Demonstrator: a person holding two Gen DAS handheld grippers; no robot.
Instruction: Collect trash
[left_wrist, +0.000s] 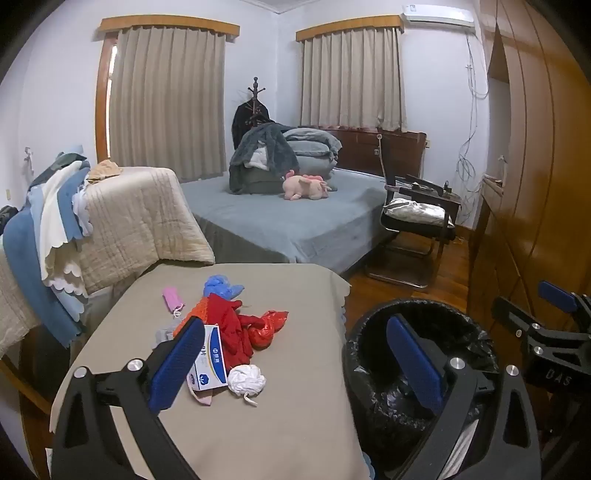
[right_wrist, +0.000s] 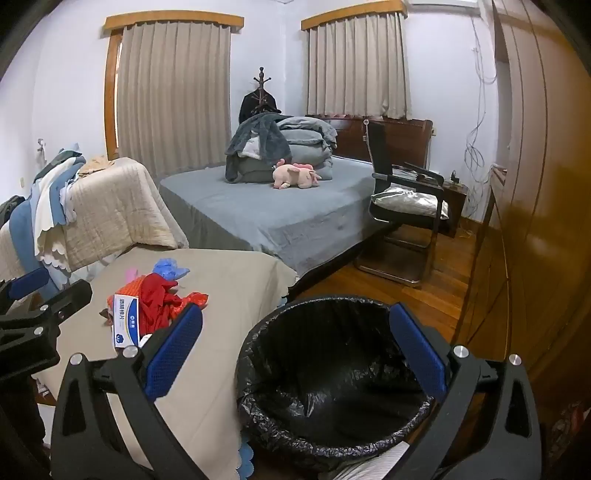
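We see our left tool (left_wrist: 295, 360) with its blue pads spread as wide as they go and nothing between them; it hangs over the near edge of the cloth-covered surface (left_wrist: 258, 424), tilted downward. Our right tool (right_wrist: 301, 354) is just as wide open and holds nothing, hovering above the bin (right_wrist: 332, 369), which is lined with a black bag and stands on the wooden floor just beside the surface, to its right.

The trash lies in a loose heap on the surface: a white and blue box (left_wrist: 211, 360) leaning against a bundle of red plastic bags (left_wrist: 236, 332), a crumpled white wad (left_wrist: 246, 381) touching the box at its near corner, a blue plastic bag (left_wrist: 221, 286) at the far end of the heap, and a pink face mask (left_wrist: 172, 300) a little apart on the left. The left pad of our left tool covers part of the box in the left wrist view. Nothing of the heap is inside the bin as far as we can tell
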